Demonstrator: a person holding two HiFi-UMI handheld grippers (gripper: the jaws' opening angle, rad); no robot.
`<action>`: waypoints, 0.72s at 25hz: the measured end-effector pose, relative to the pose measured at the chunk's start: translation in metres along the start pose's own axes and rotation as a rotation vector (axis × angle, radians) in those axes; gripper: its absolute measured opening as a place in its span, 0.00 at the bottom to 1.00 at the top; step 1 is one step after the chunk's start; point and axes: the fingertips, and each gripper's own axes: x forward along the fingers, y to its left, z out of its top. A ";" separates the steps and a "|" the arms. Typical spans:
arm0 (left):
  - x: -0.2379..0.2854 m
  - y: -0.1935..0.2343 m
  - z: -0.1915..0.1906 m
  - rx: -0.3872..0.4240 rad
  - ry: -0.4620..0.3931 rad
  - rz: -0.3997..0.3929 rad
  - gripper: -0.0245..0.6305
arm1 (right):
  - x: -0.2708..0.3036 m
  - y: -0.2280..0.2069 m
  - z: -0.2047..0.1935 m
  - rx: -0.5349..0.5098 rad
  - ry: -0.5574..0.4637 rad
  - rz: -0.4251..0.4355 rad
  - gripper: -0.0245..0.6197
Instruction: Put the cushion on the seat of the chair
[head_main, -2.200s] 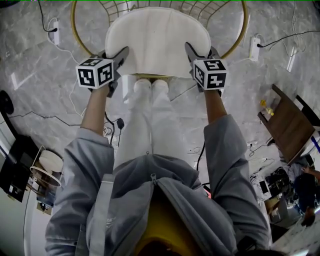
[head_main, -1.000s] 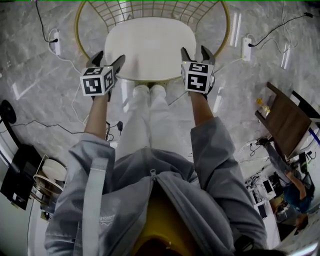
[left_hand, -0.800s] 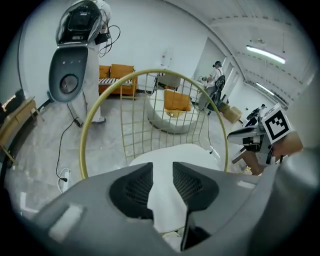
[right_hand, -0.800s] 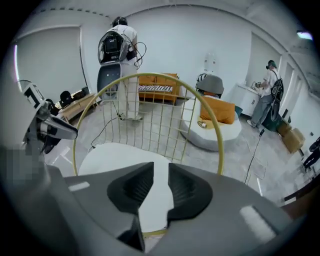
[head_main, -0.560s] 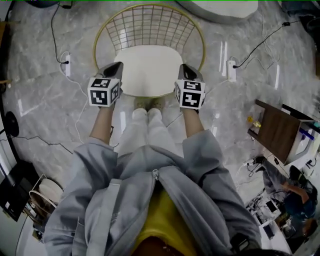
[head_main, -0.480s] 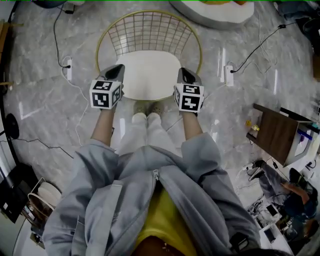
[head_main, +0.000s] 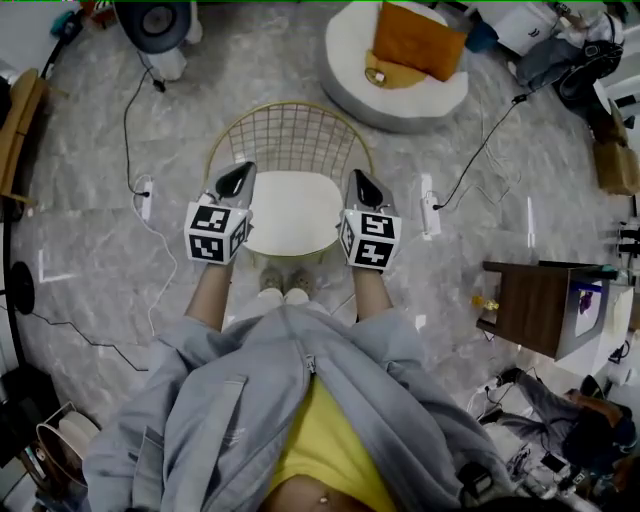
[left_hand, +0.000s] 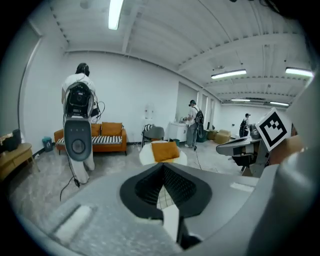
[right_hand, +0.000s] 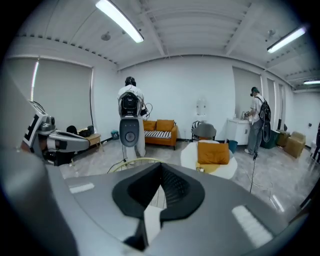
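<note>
The white cushion (head_main: 290, 212) lies flat on the seat of the gold wire chair (head_main: 290, 135), seen from high above in the head view. My left gripper (head_main: 237, 180) hangs over the cushion's left edge and my right gripper (head_main: 361, 186) over its right edge, both well above it and holding nothing. The left gripper view shows my left gripper (left_hand: 162, 167) shut with its dark pads pressed together. The right gripper view shows my right gripper (right_hand: 160, 169) shut the same way. Both point out across the room, a little downward.
Behind the chair stands a round white pouf (head_main: 350, 60) bearing an orange pillow (head_main: 418, 38). Power strips (head_main: 143, 192) (head_main: 428, 205) and cables lie on the marble floor either side. A wooden side table (head_main: 530, 305) is at the right. An orange sofa (left_hand: 102, 136) and people stand far off.
Both grippers drew back from the cushion's edges, shut their jaws and rose. The head view climbed, so chair and cushion look smaller. The cushion stays on the seat.
</note>
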 end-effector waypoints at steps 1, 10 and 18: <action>-0.002 -0.001 0.019 0.022 -0.039 0.002 0.05 | -0.003 0.000 0.018 -0.009 -0.039 0.001 0.04; -0.053 -0.020 0.134 0.105 -0.254 0.055 0.05 | -0.067 0.027 0.128 -0.076 -0.290 0.051 0.04; -0.084 -0.048 0.185 0.148 -0.352 0.062 0.05 | -0.112 0.036 0.181 -0.116 -0.428 0.078 0.04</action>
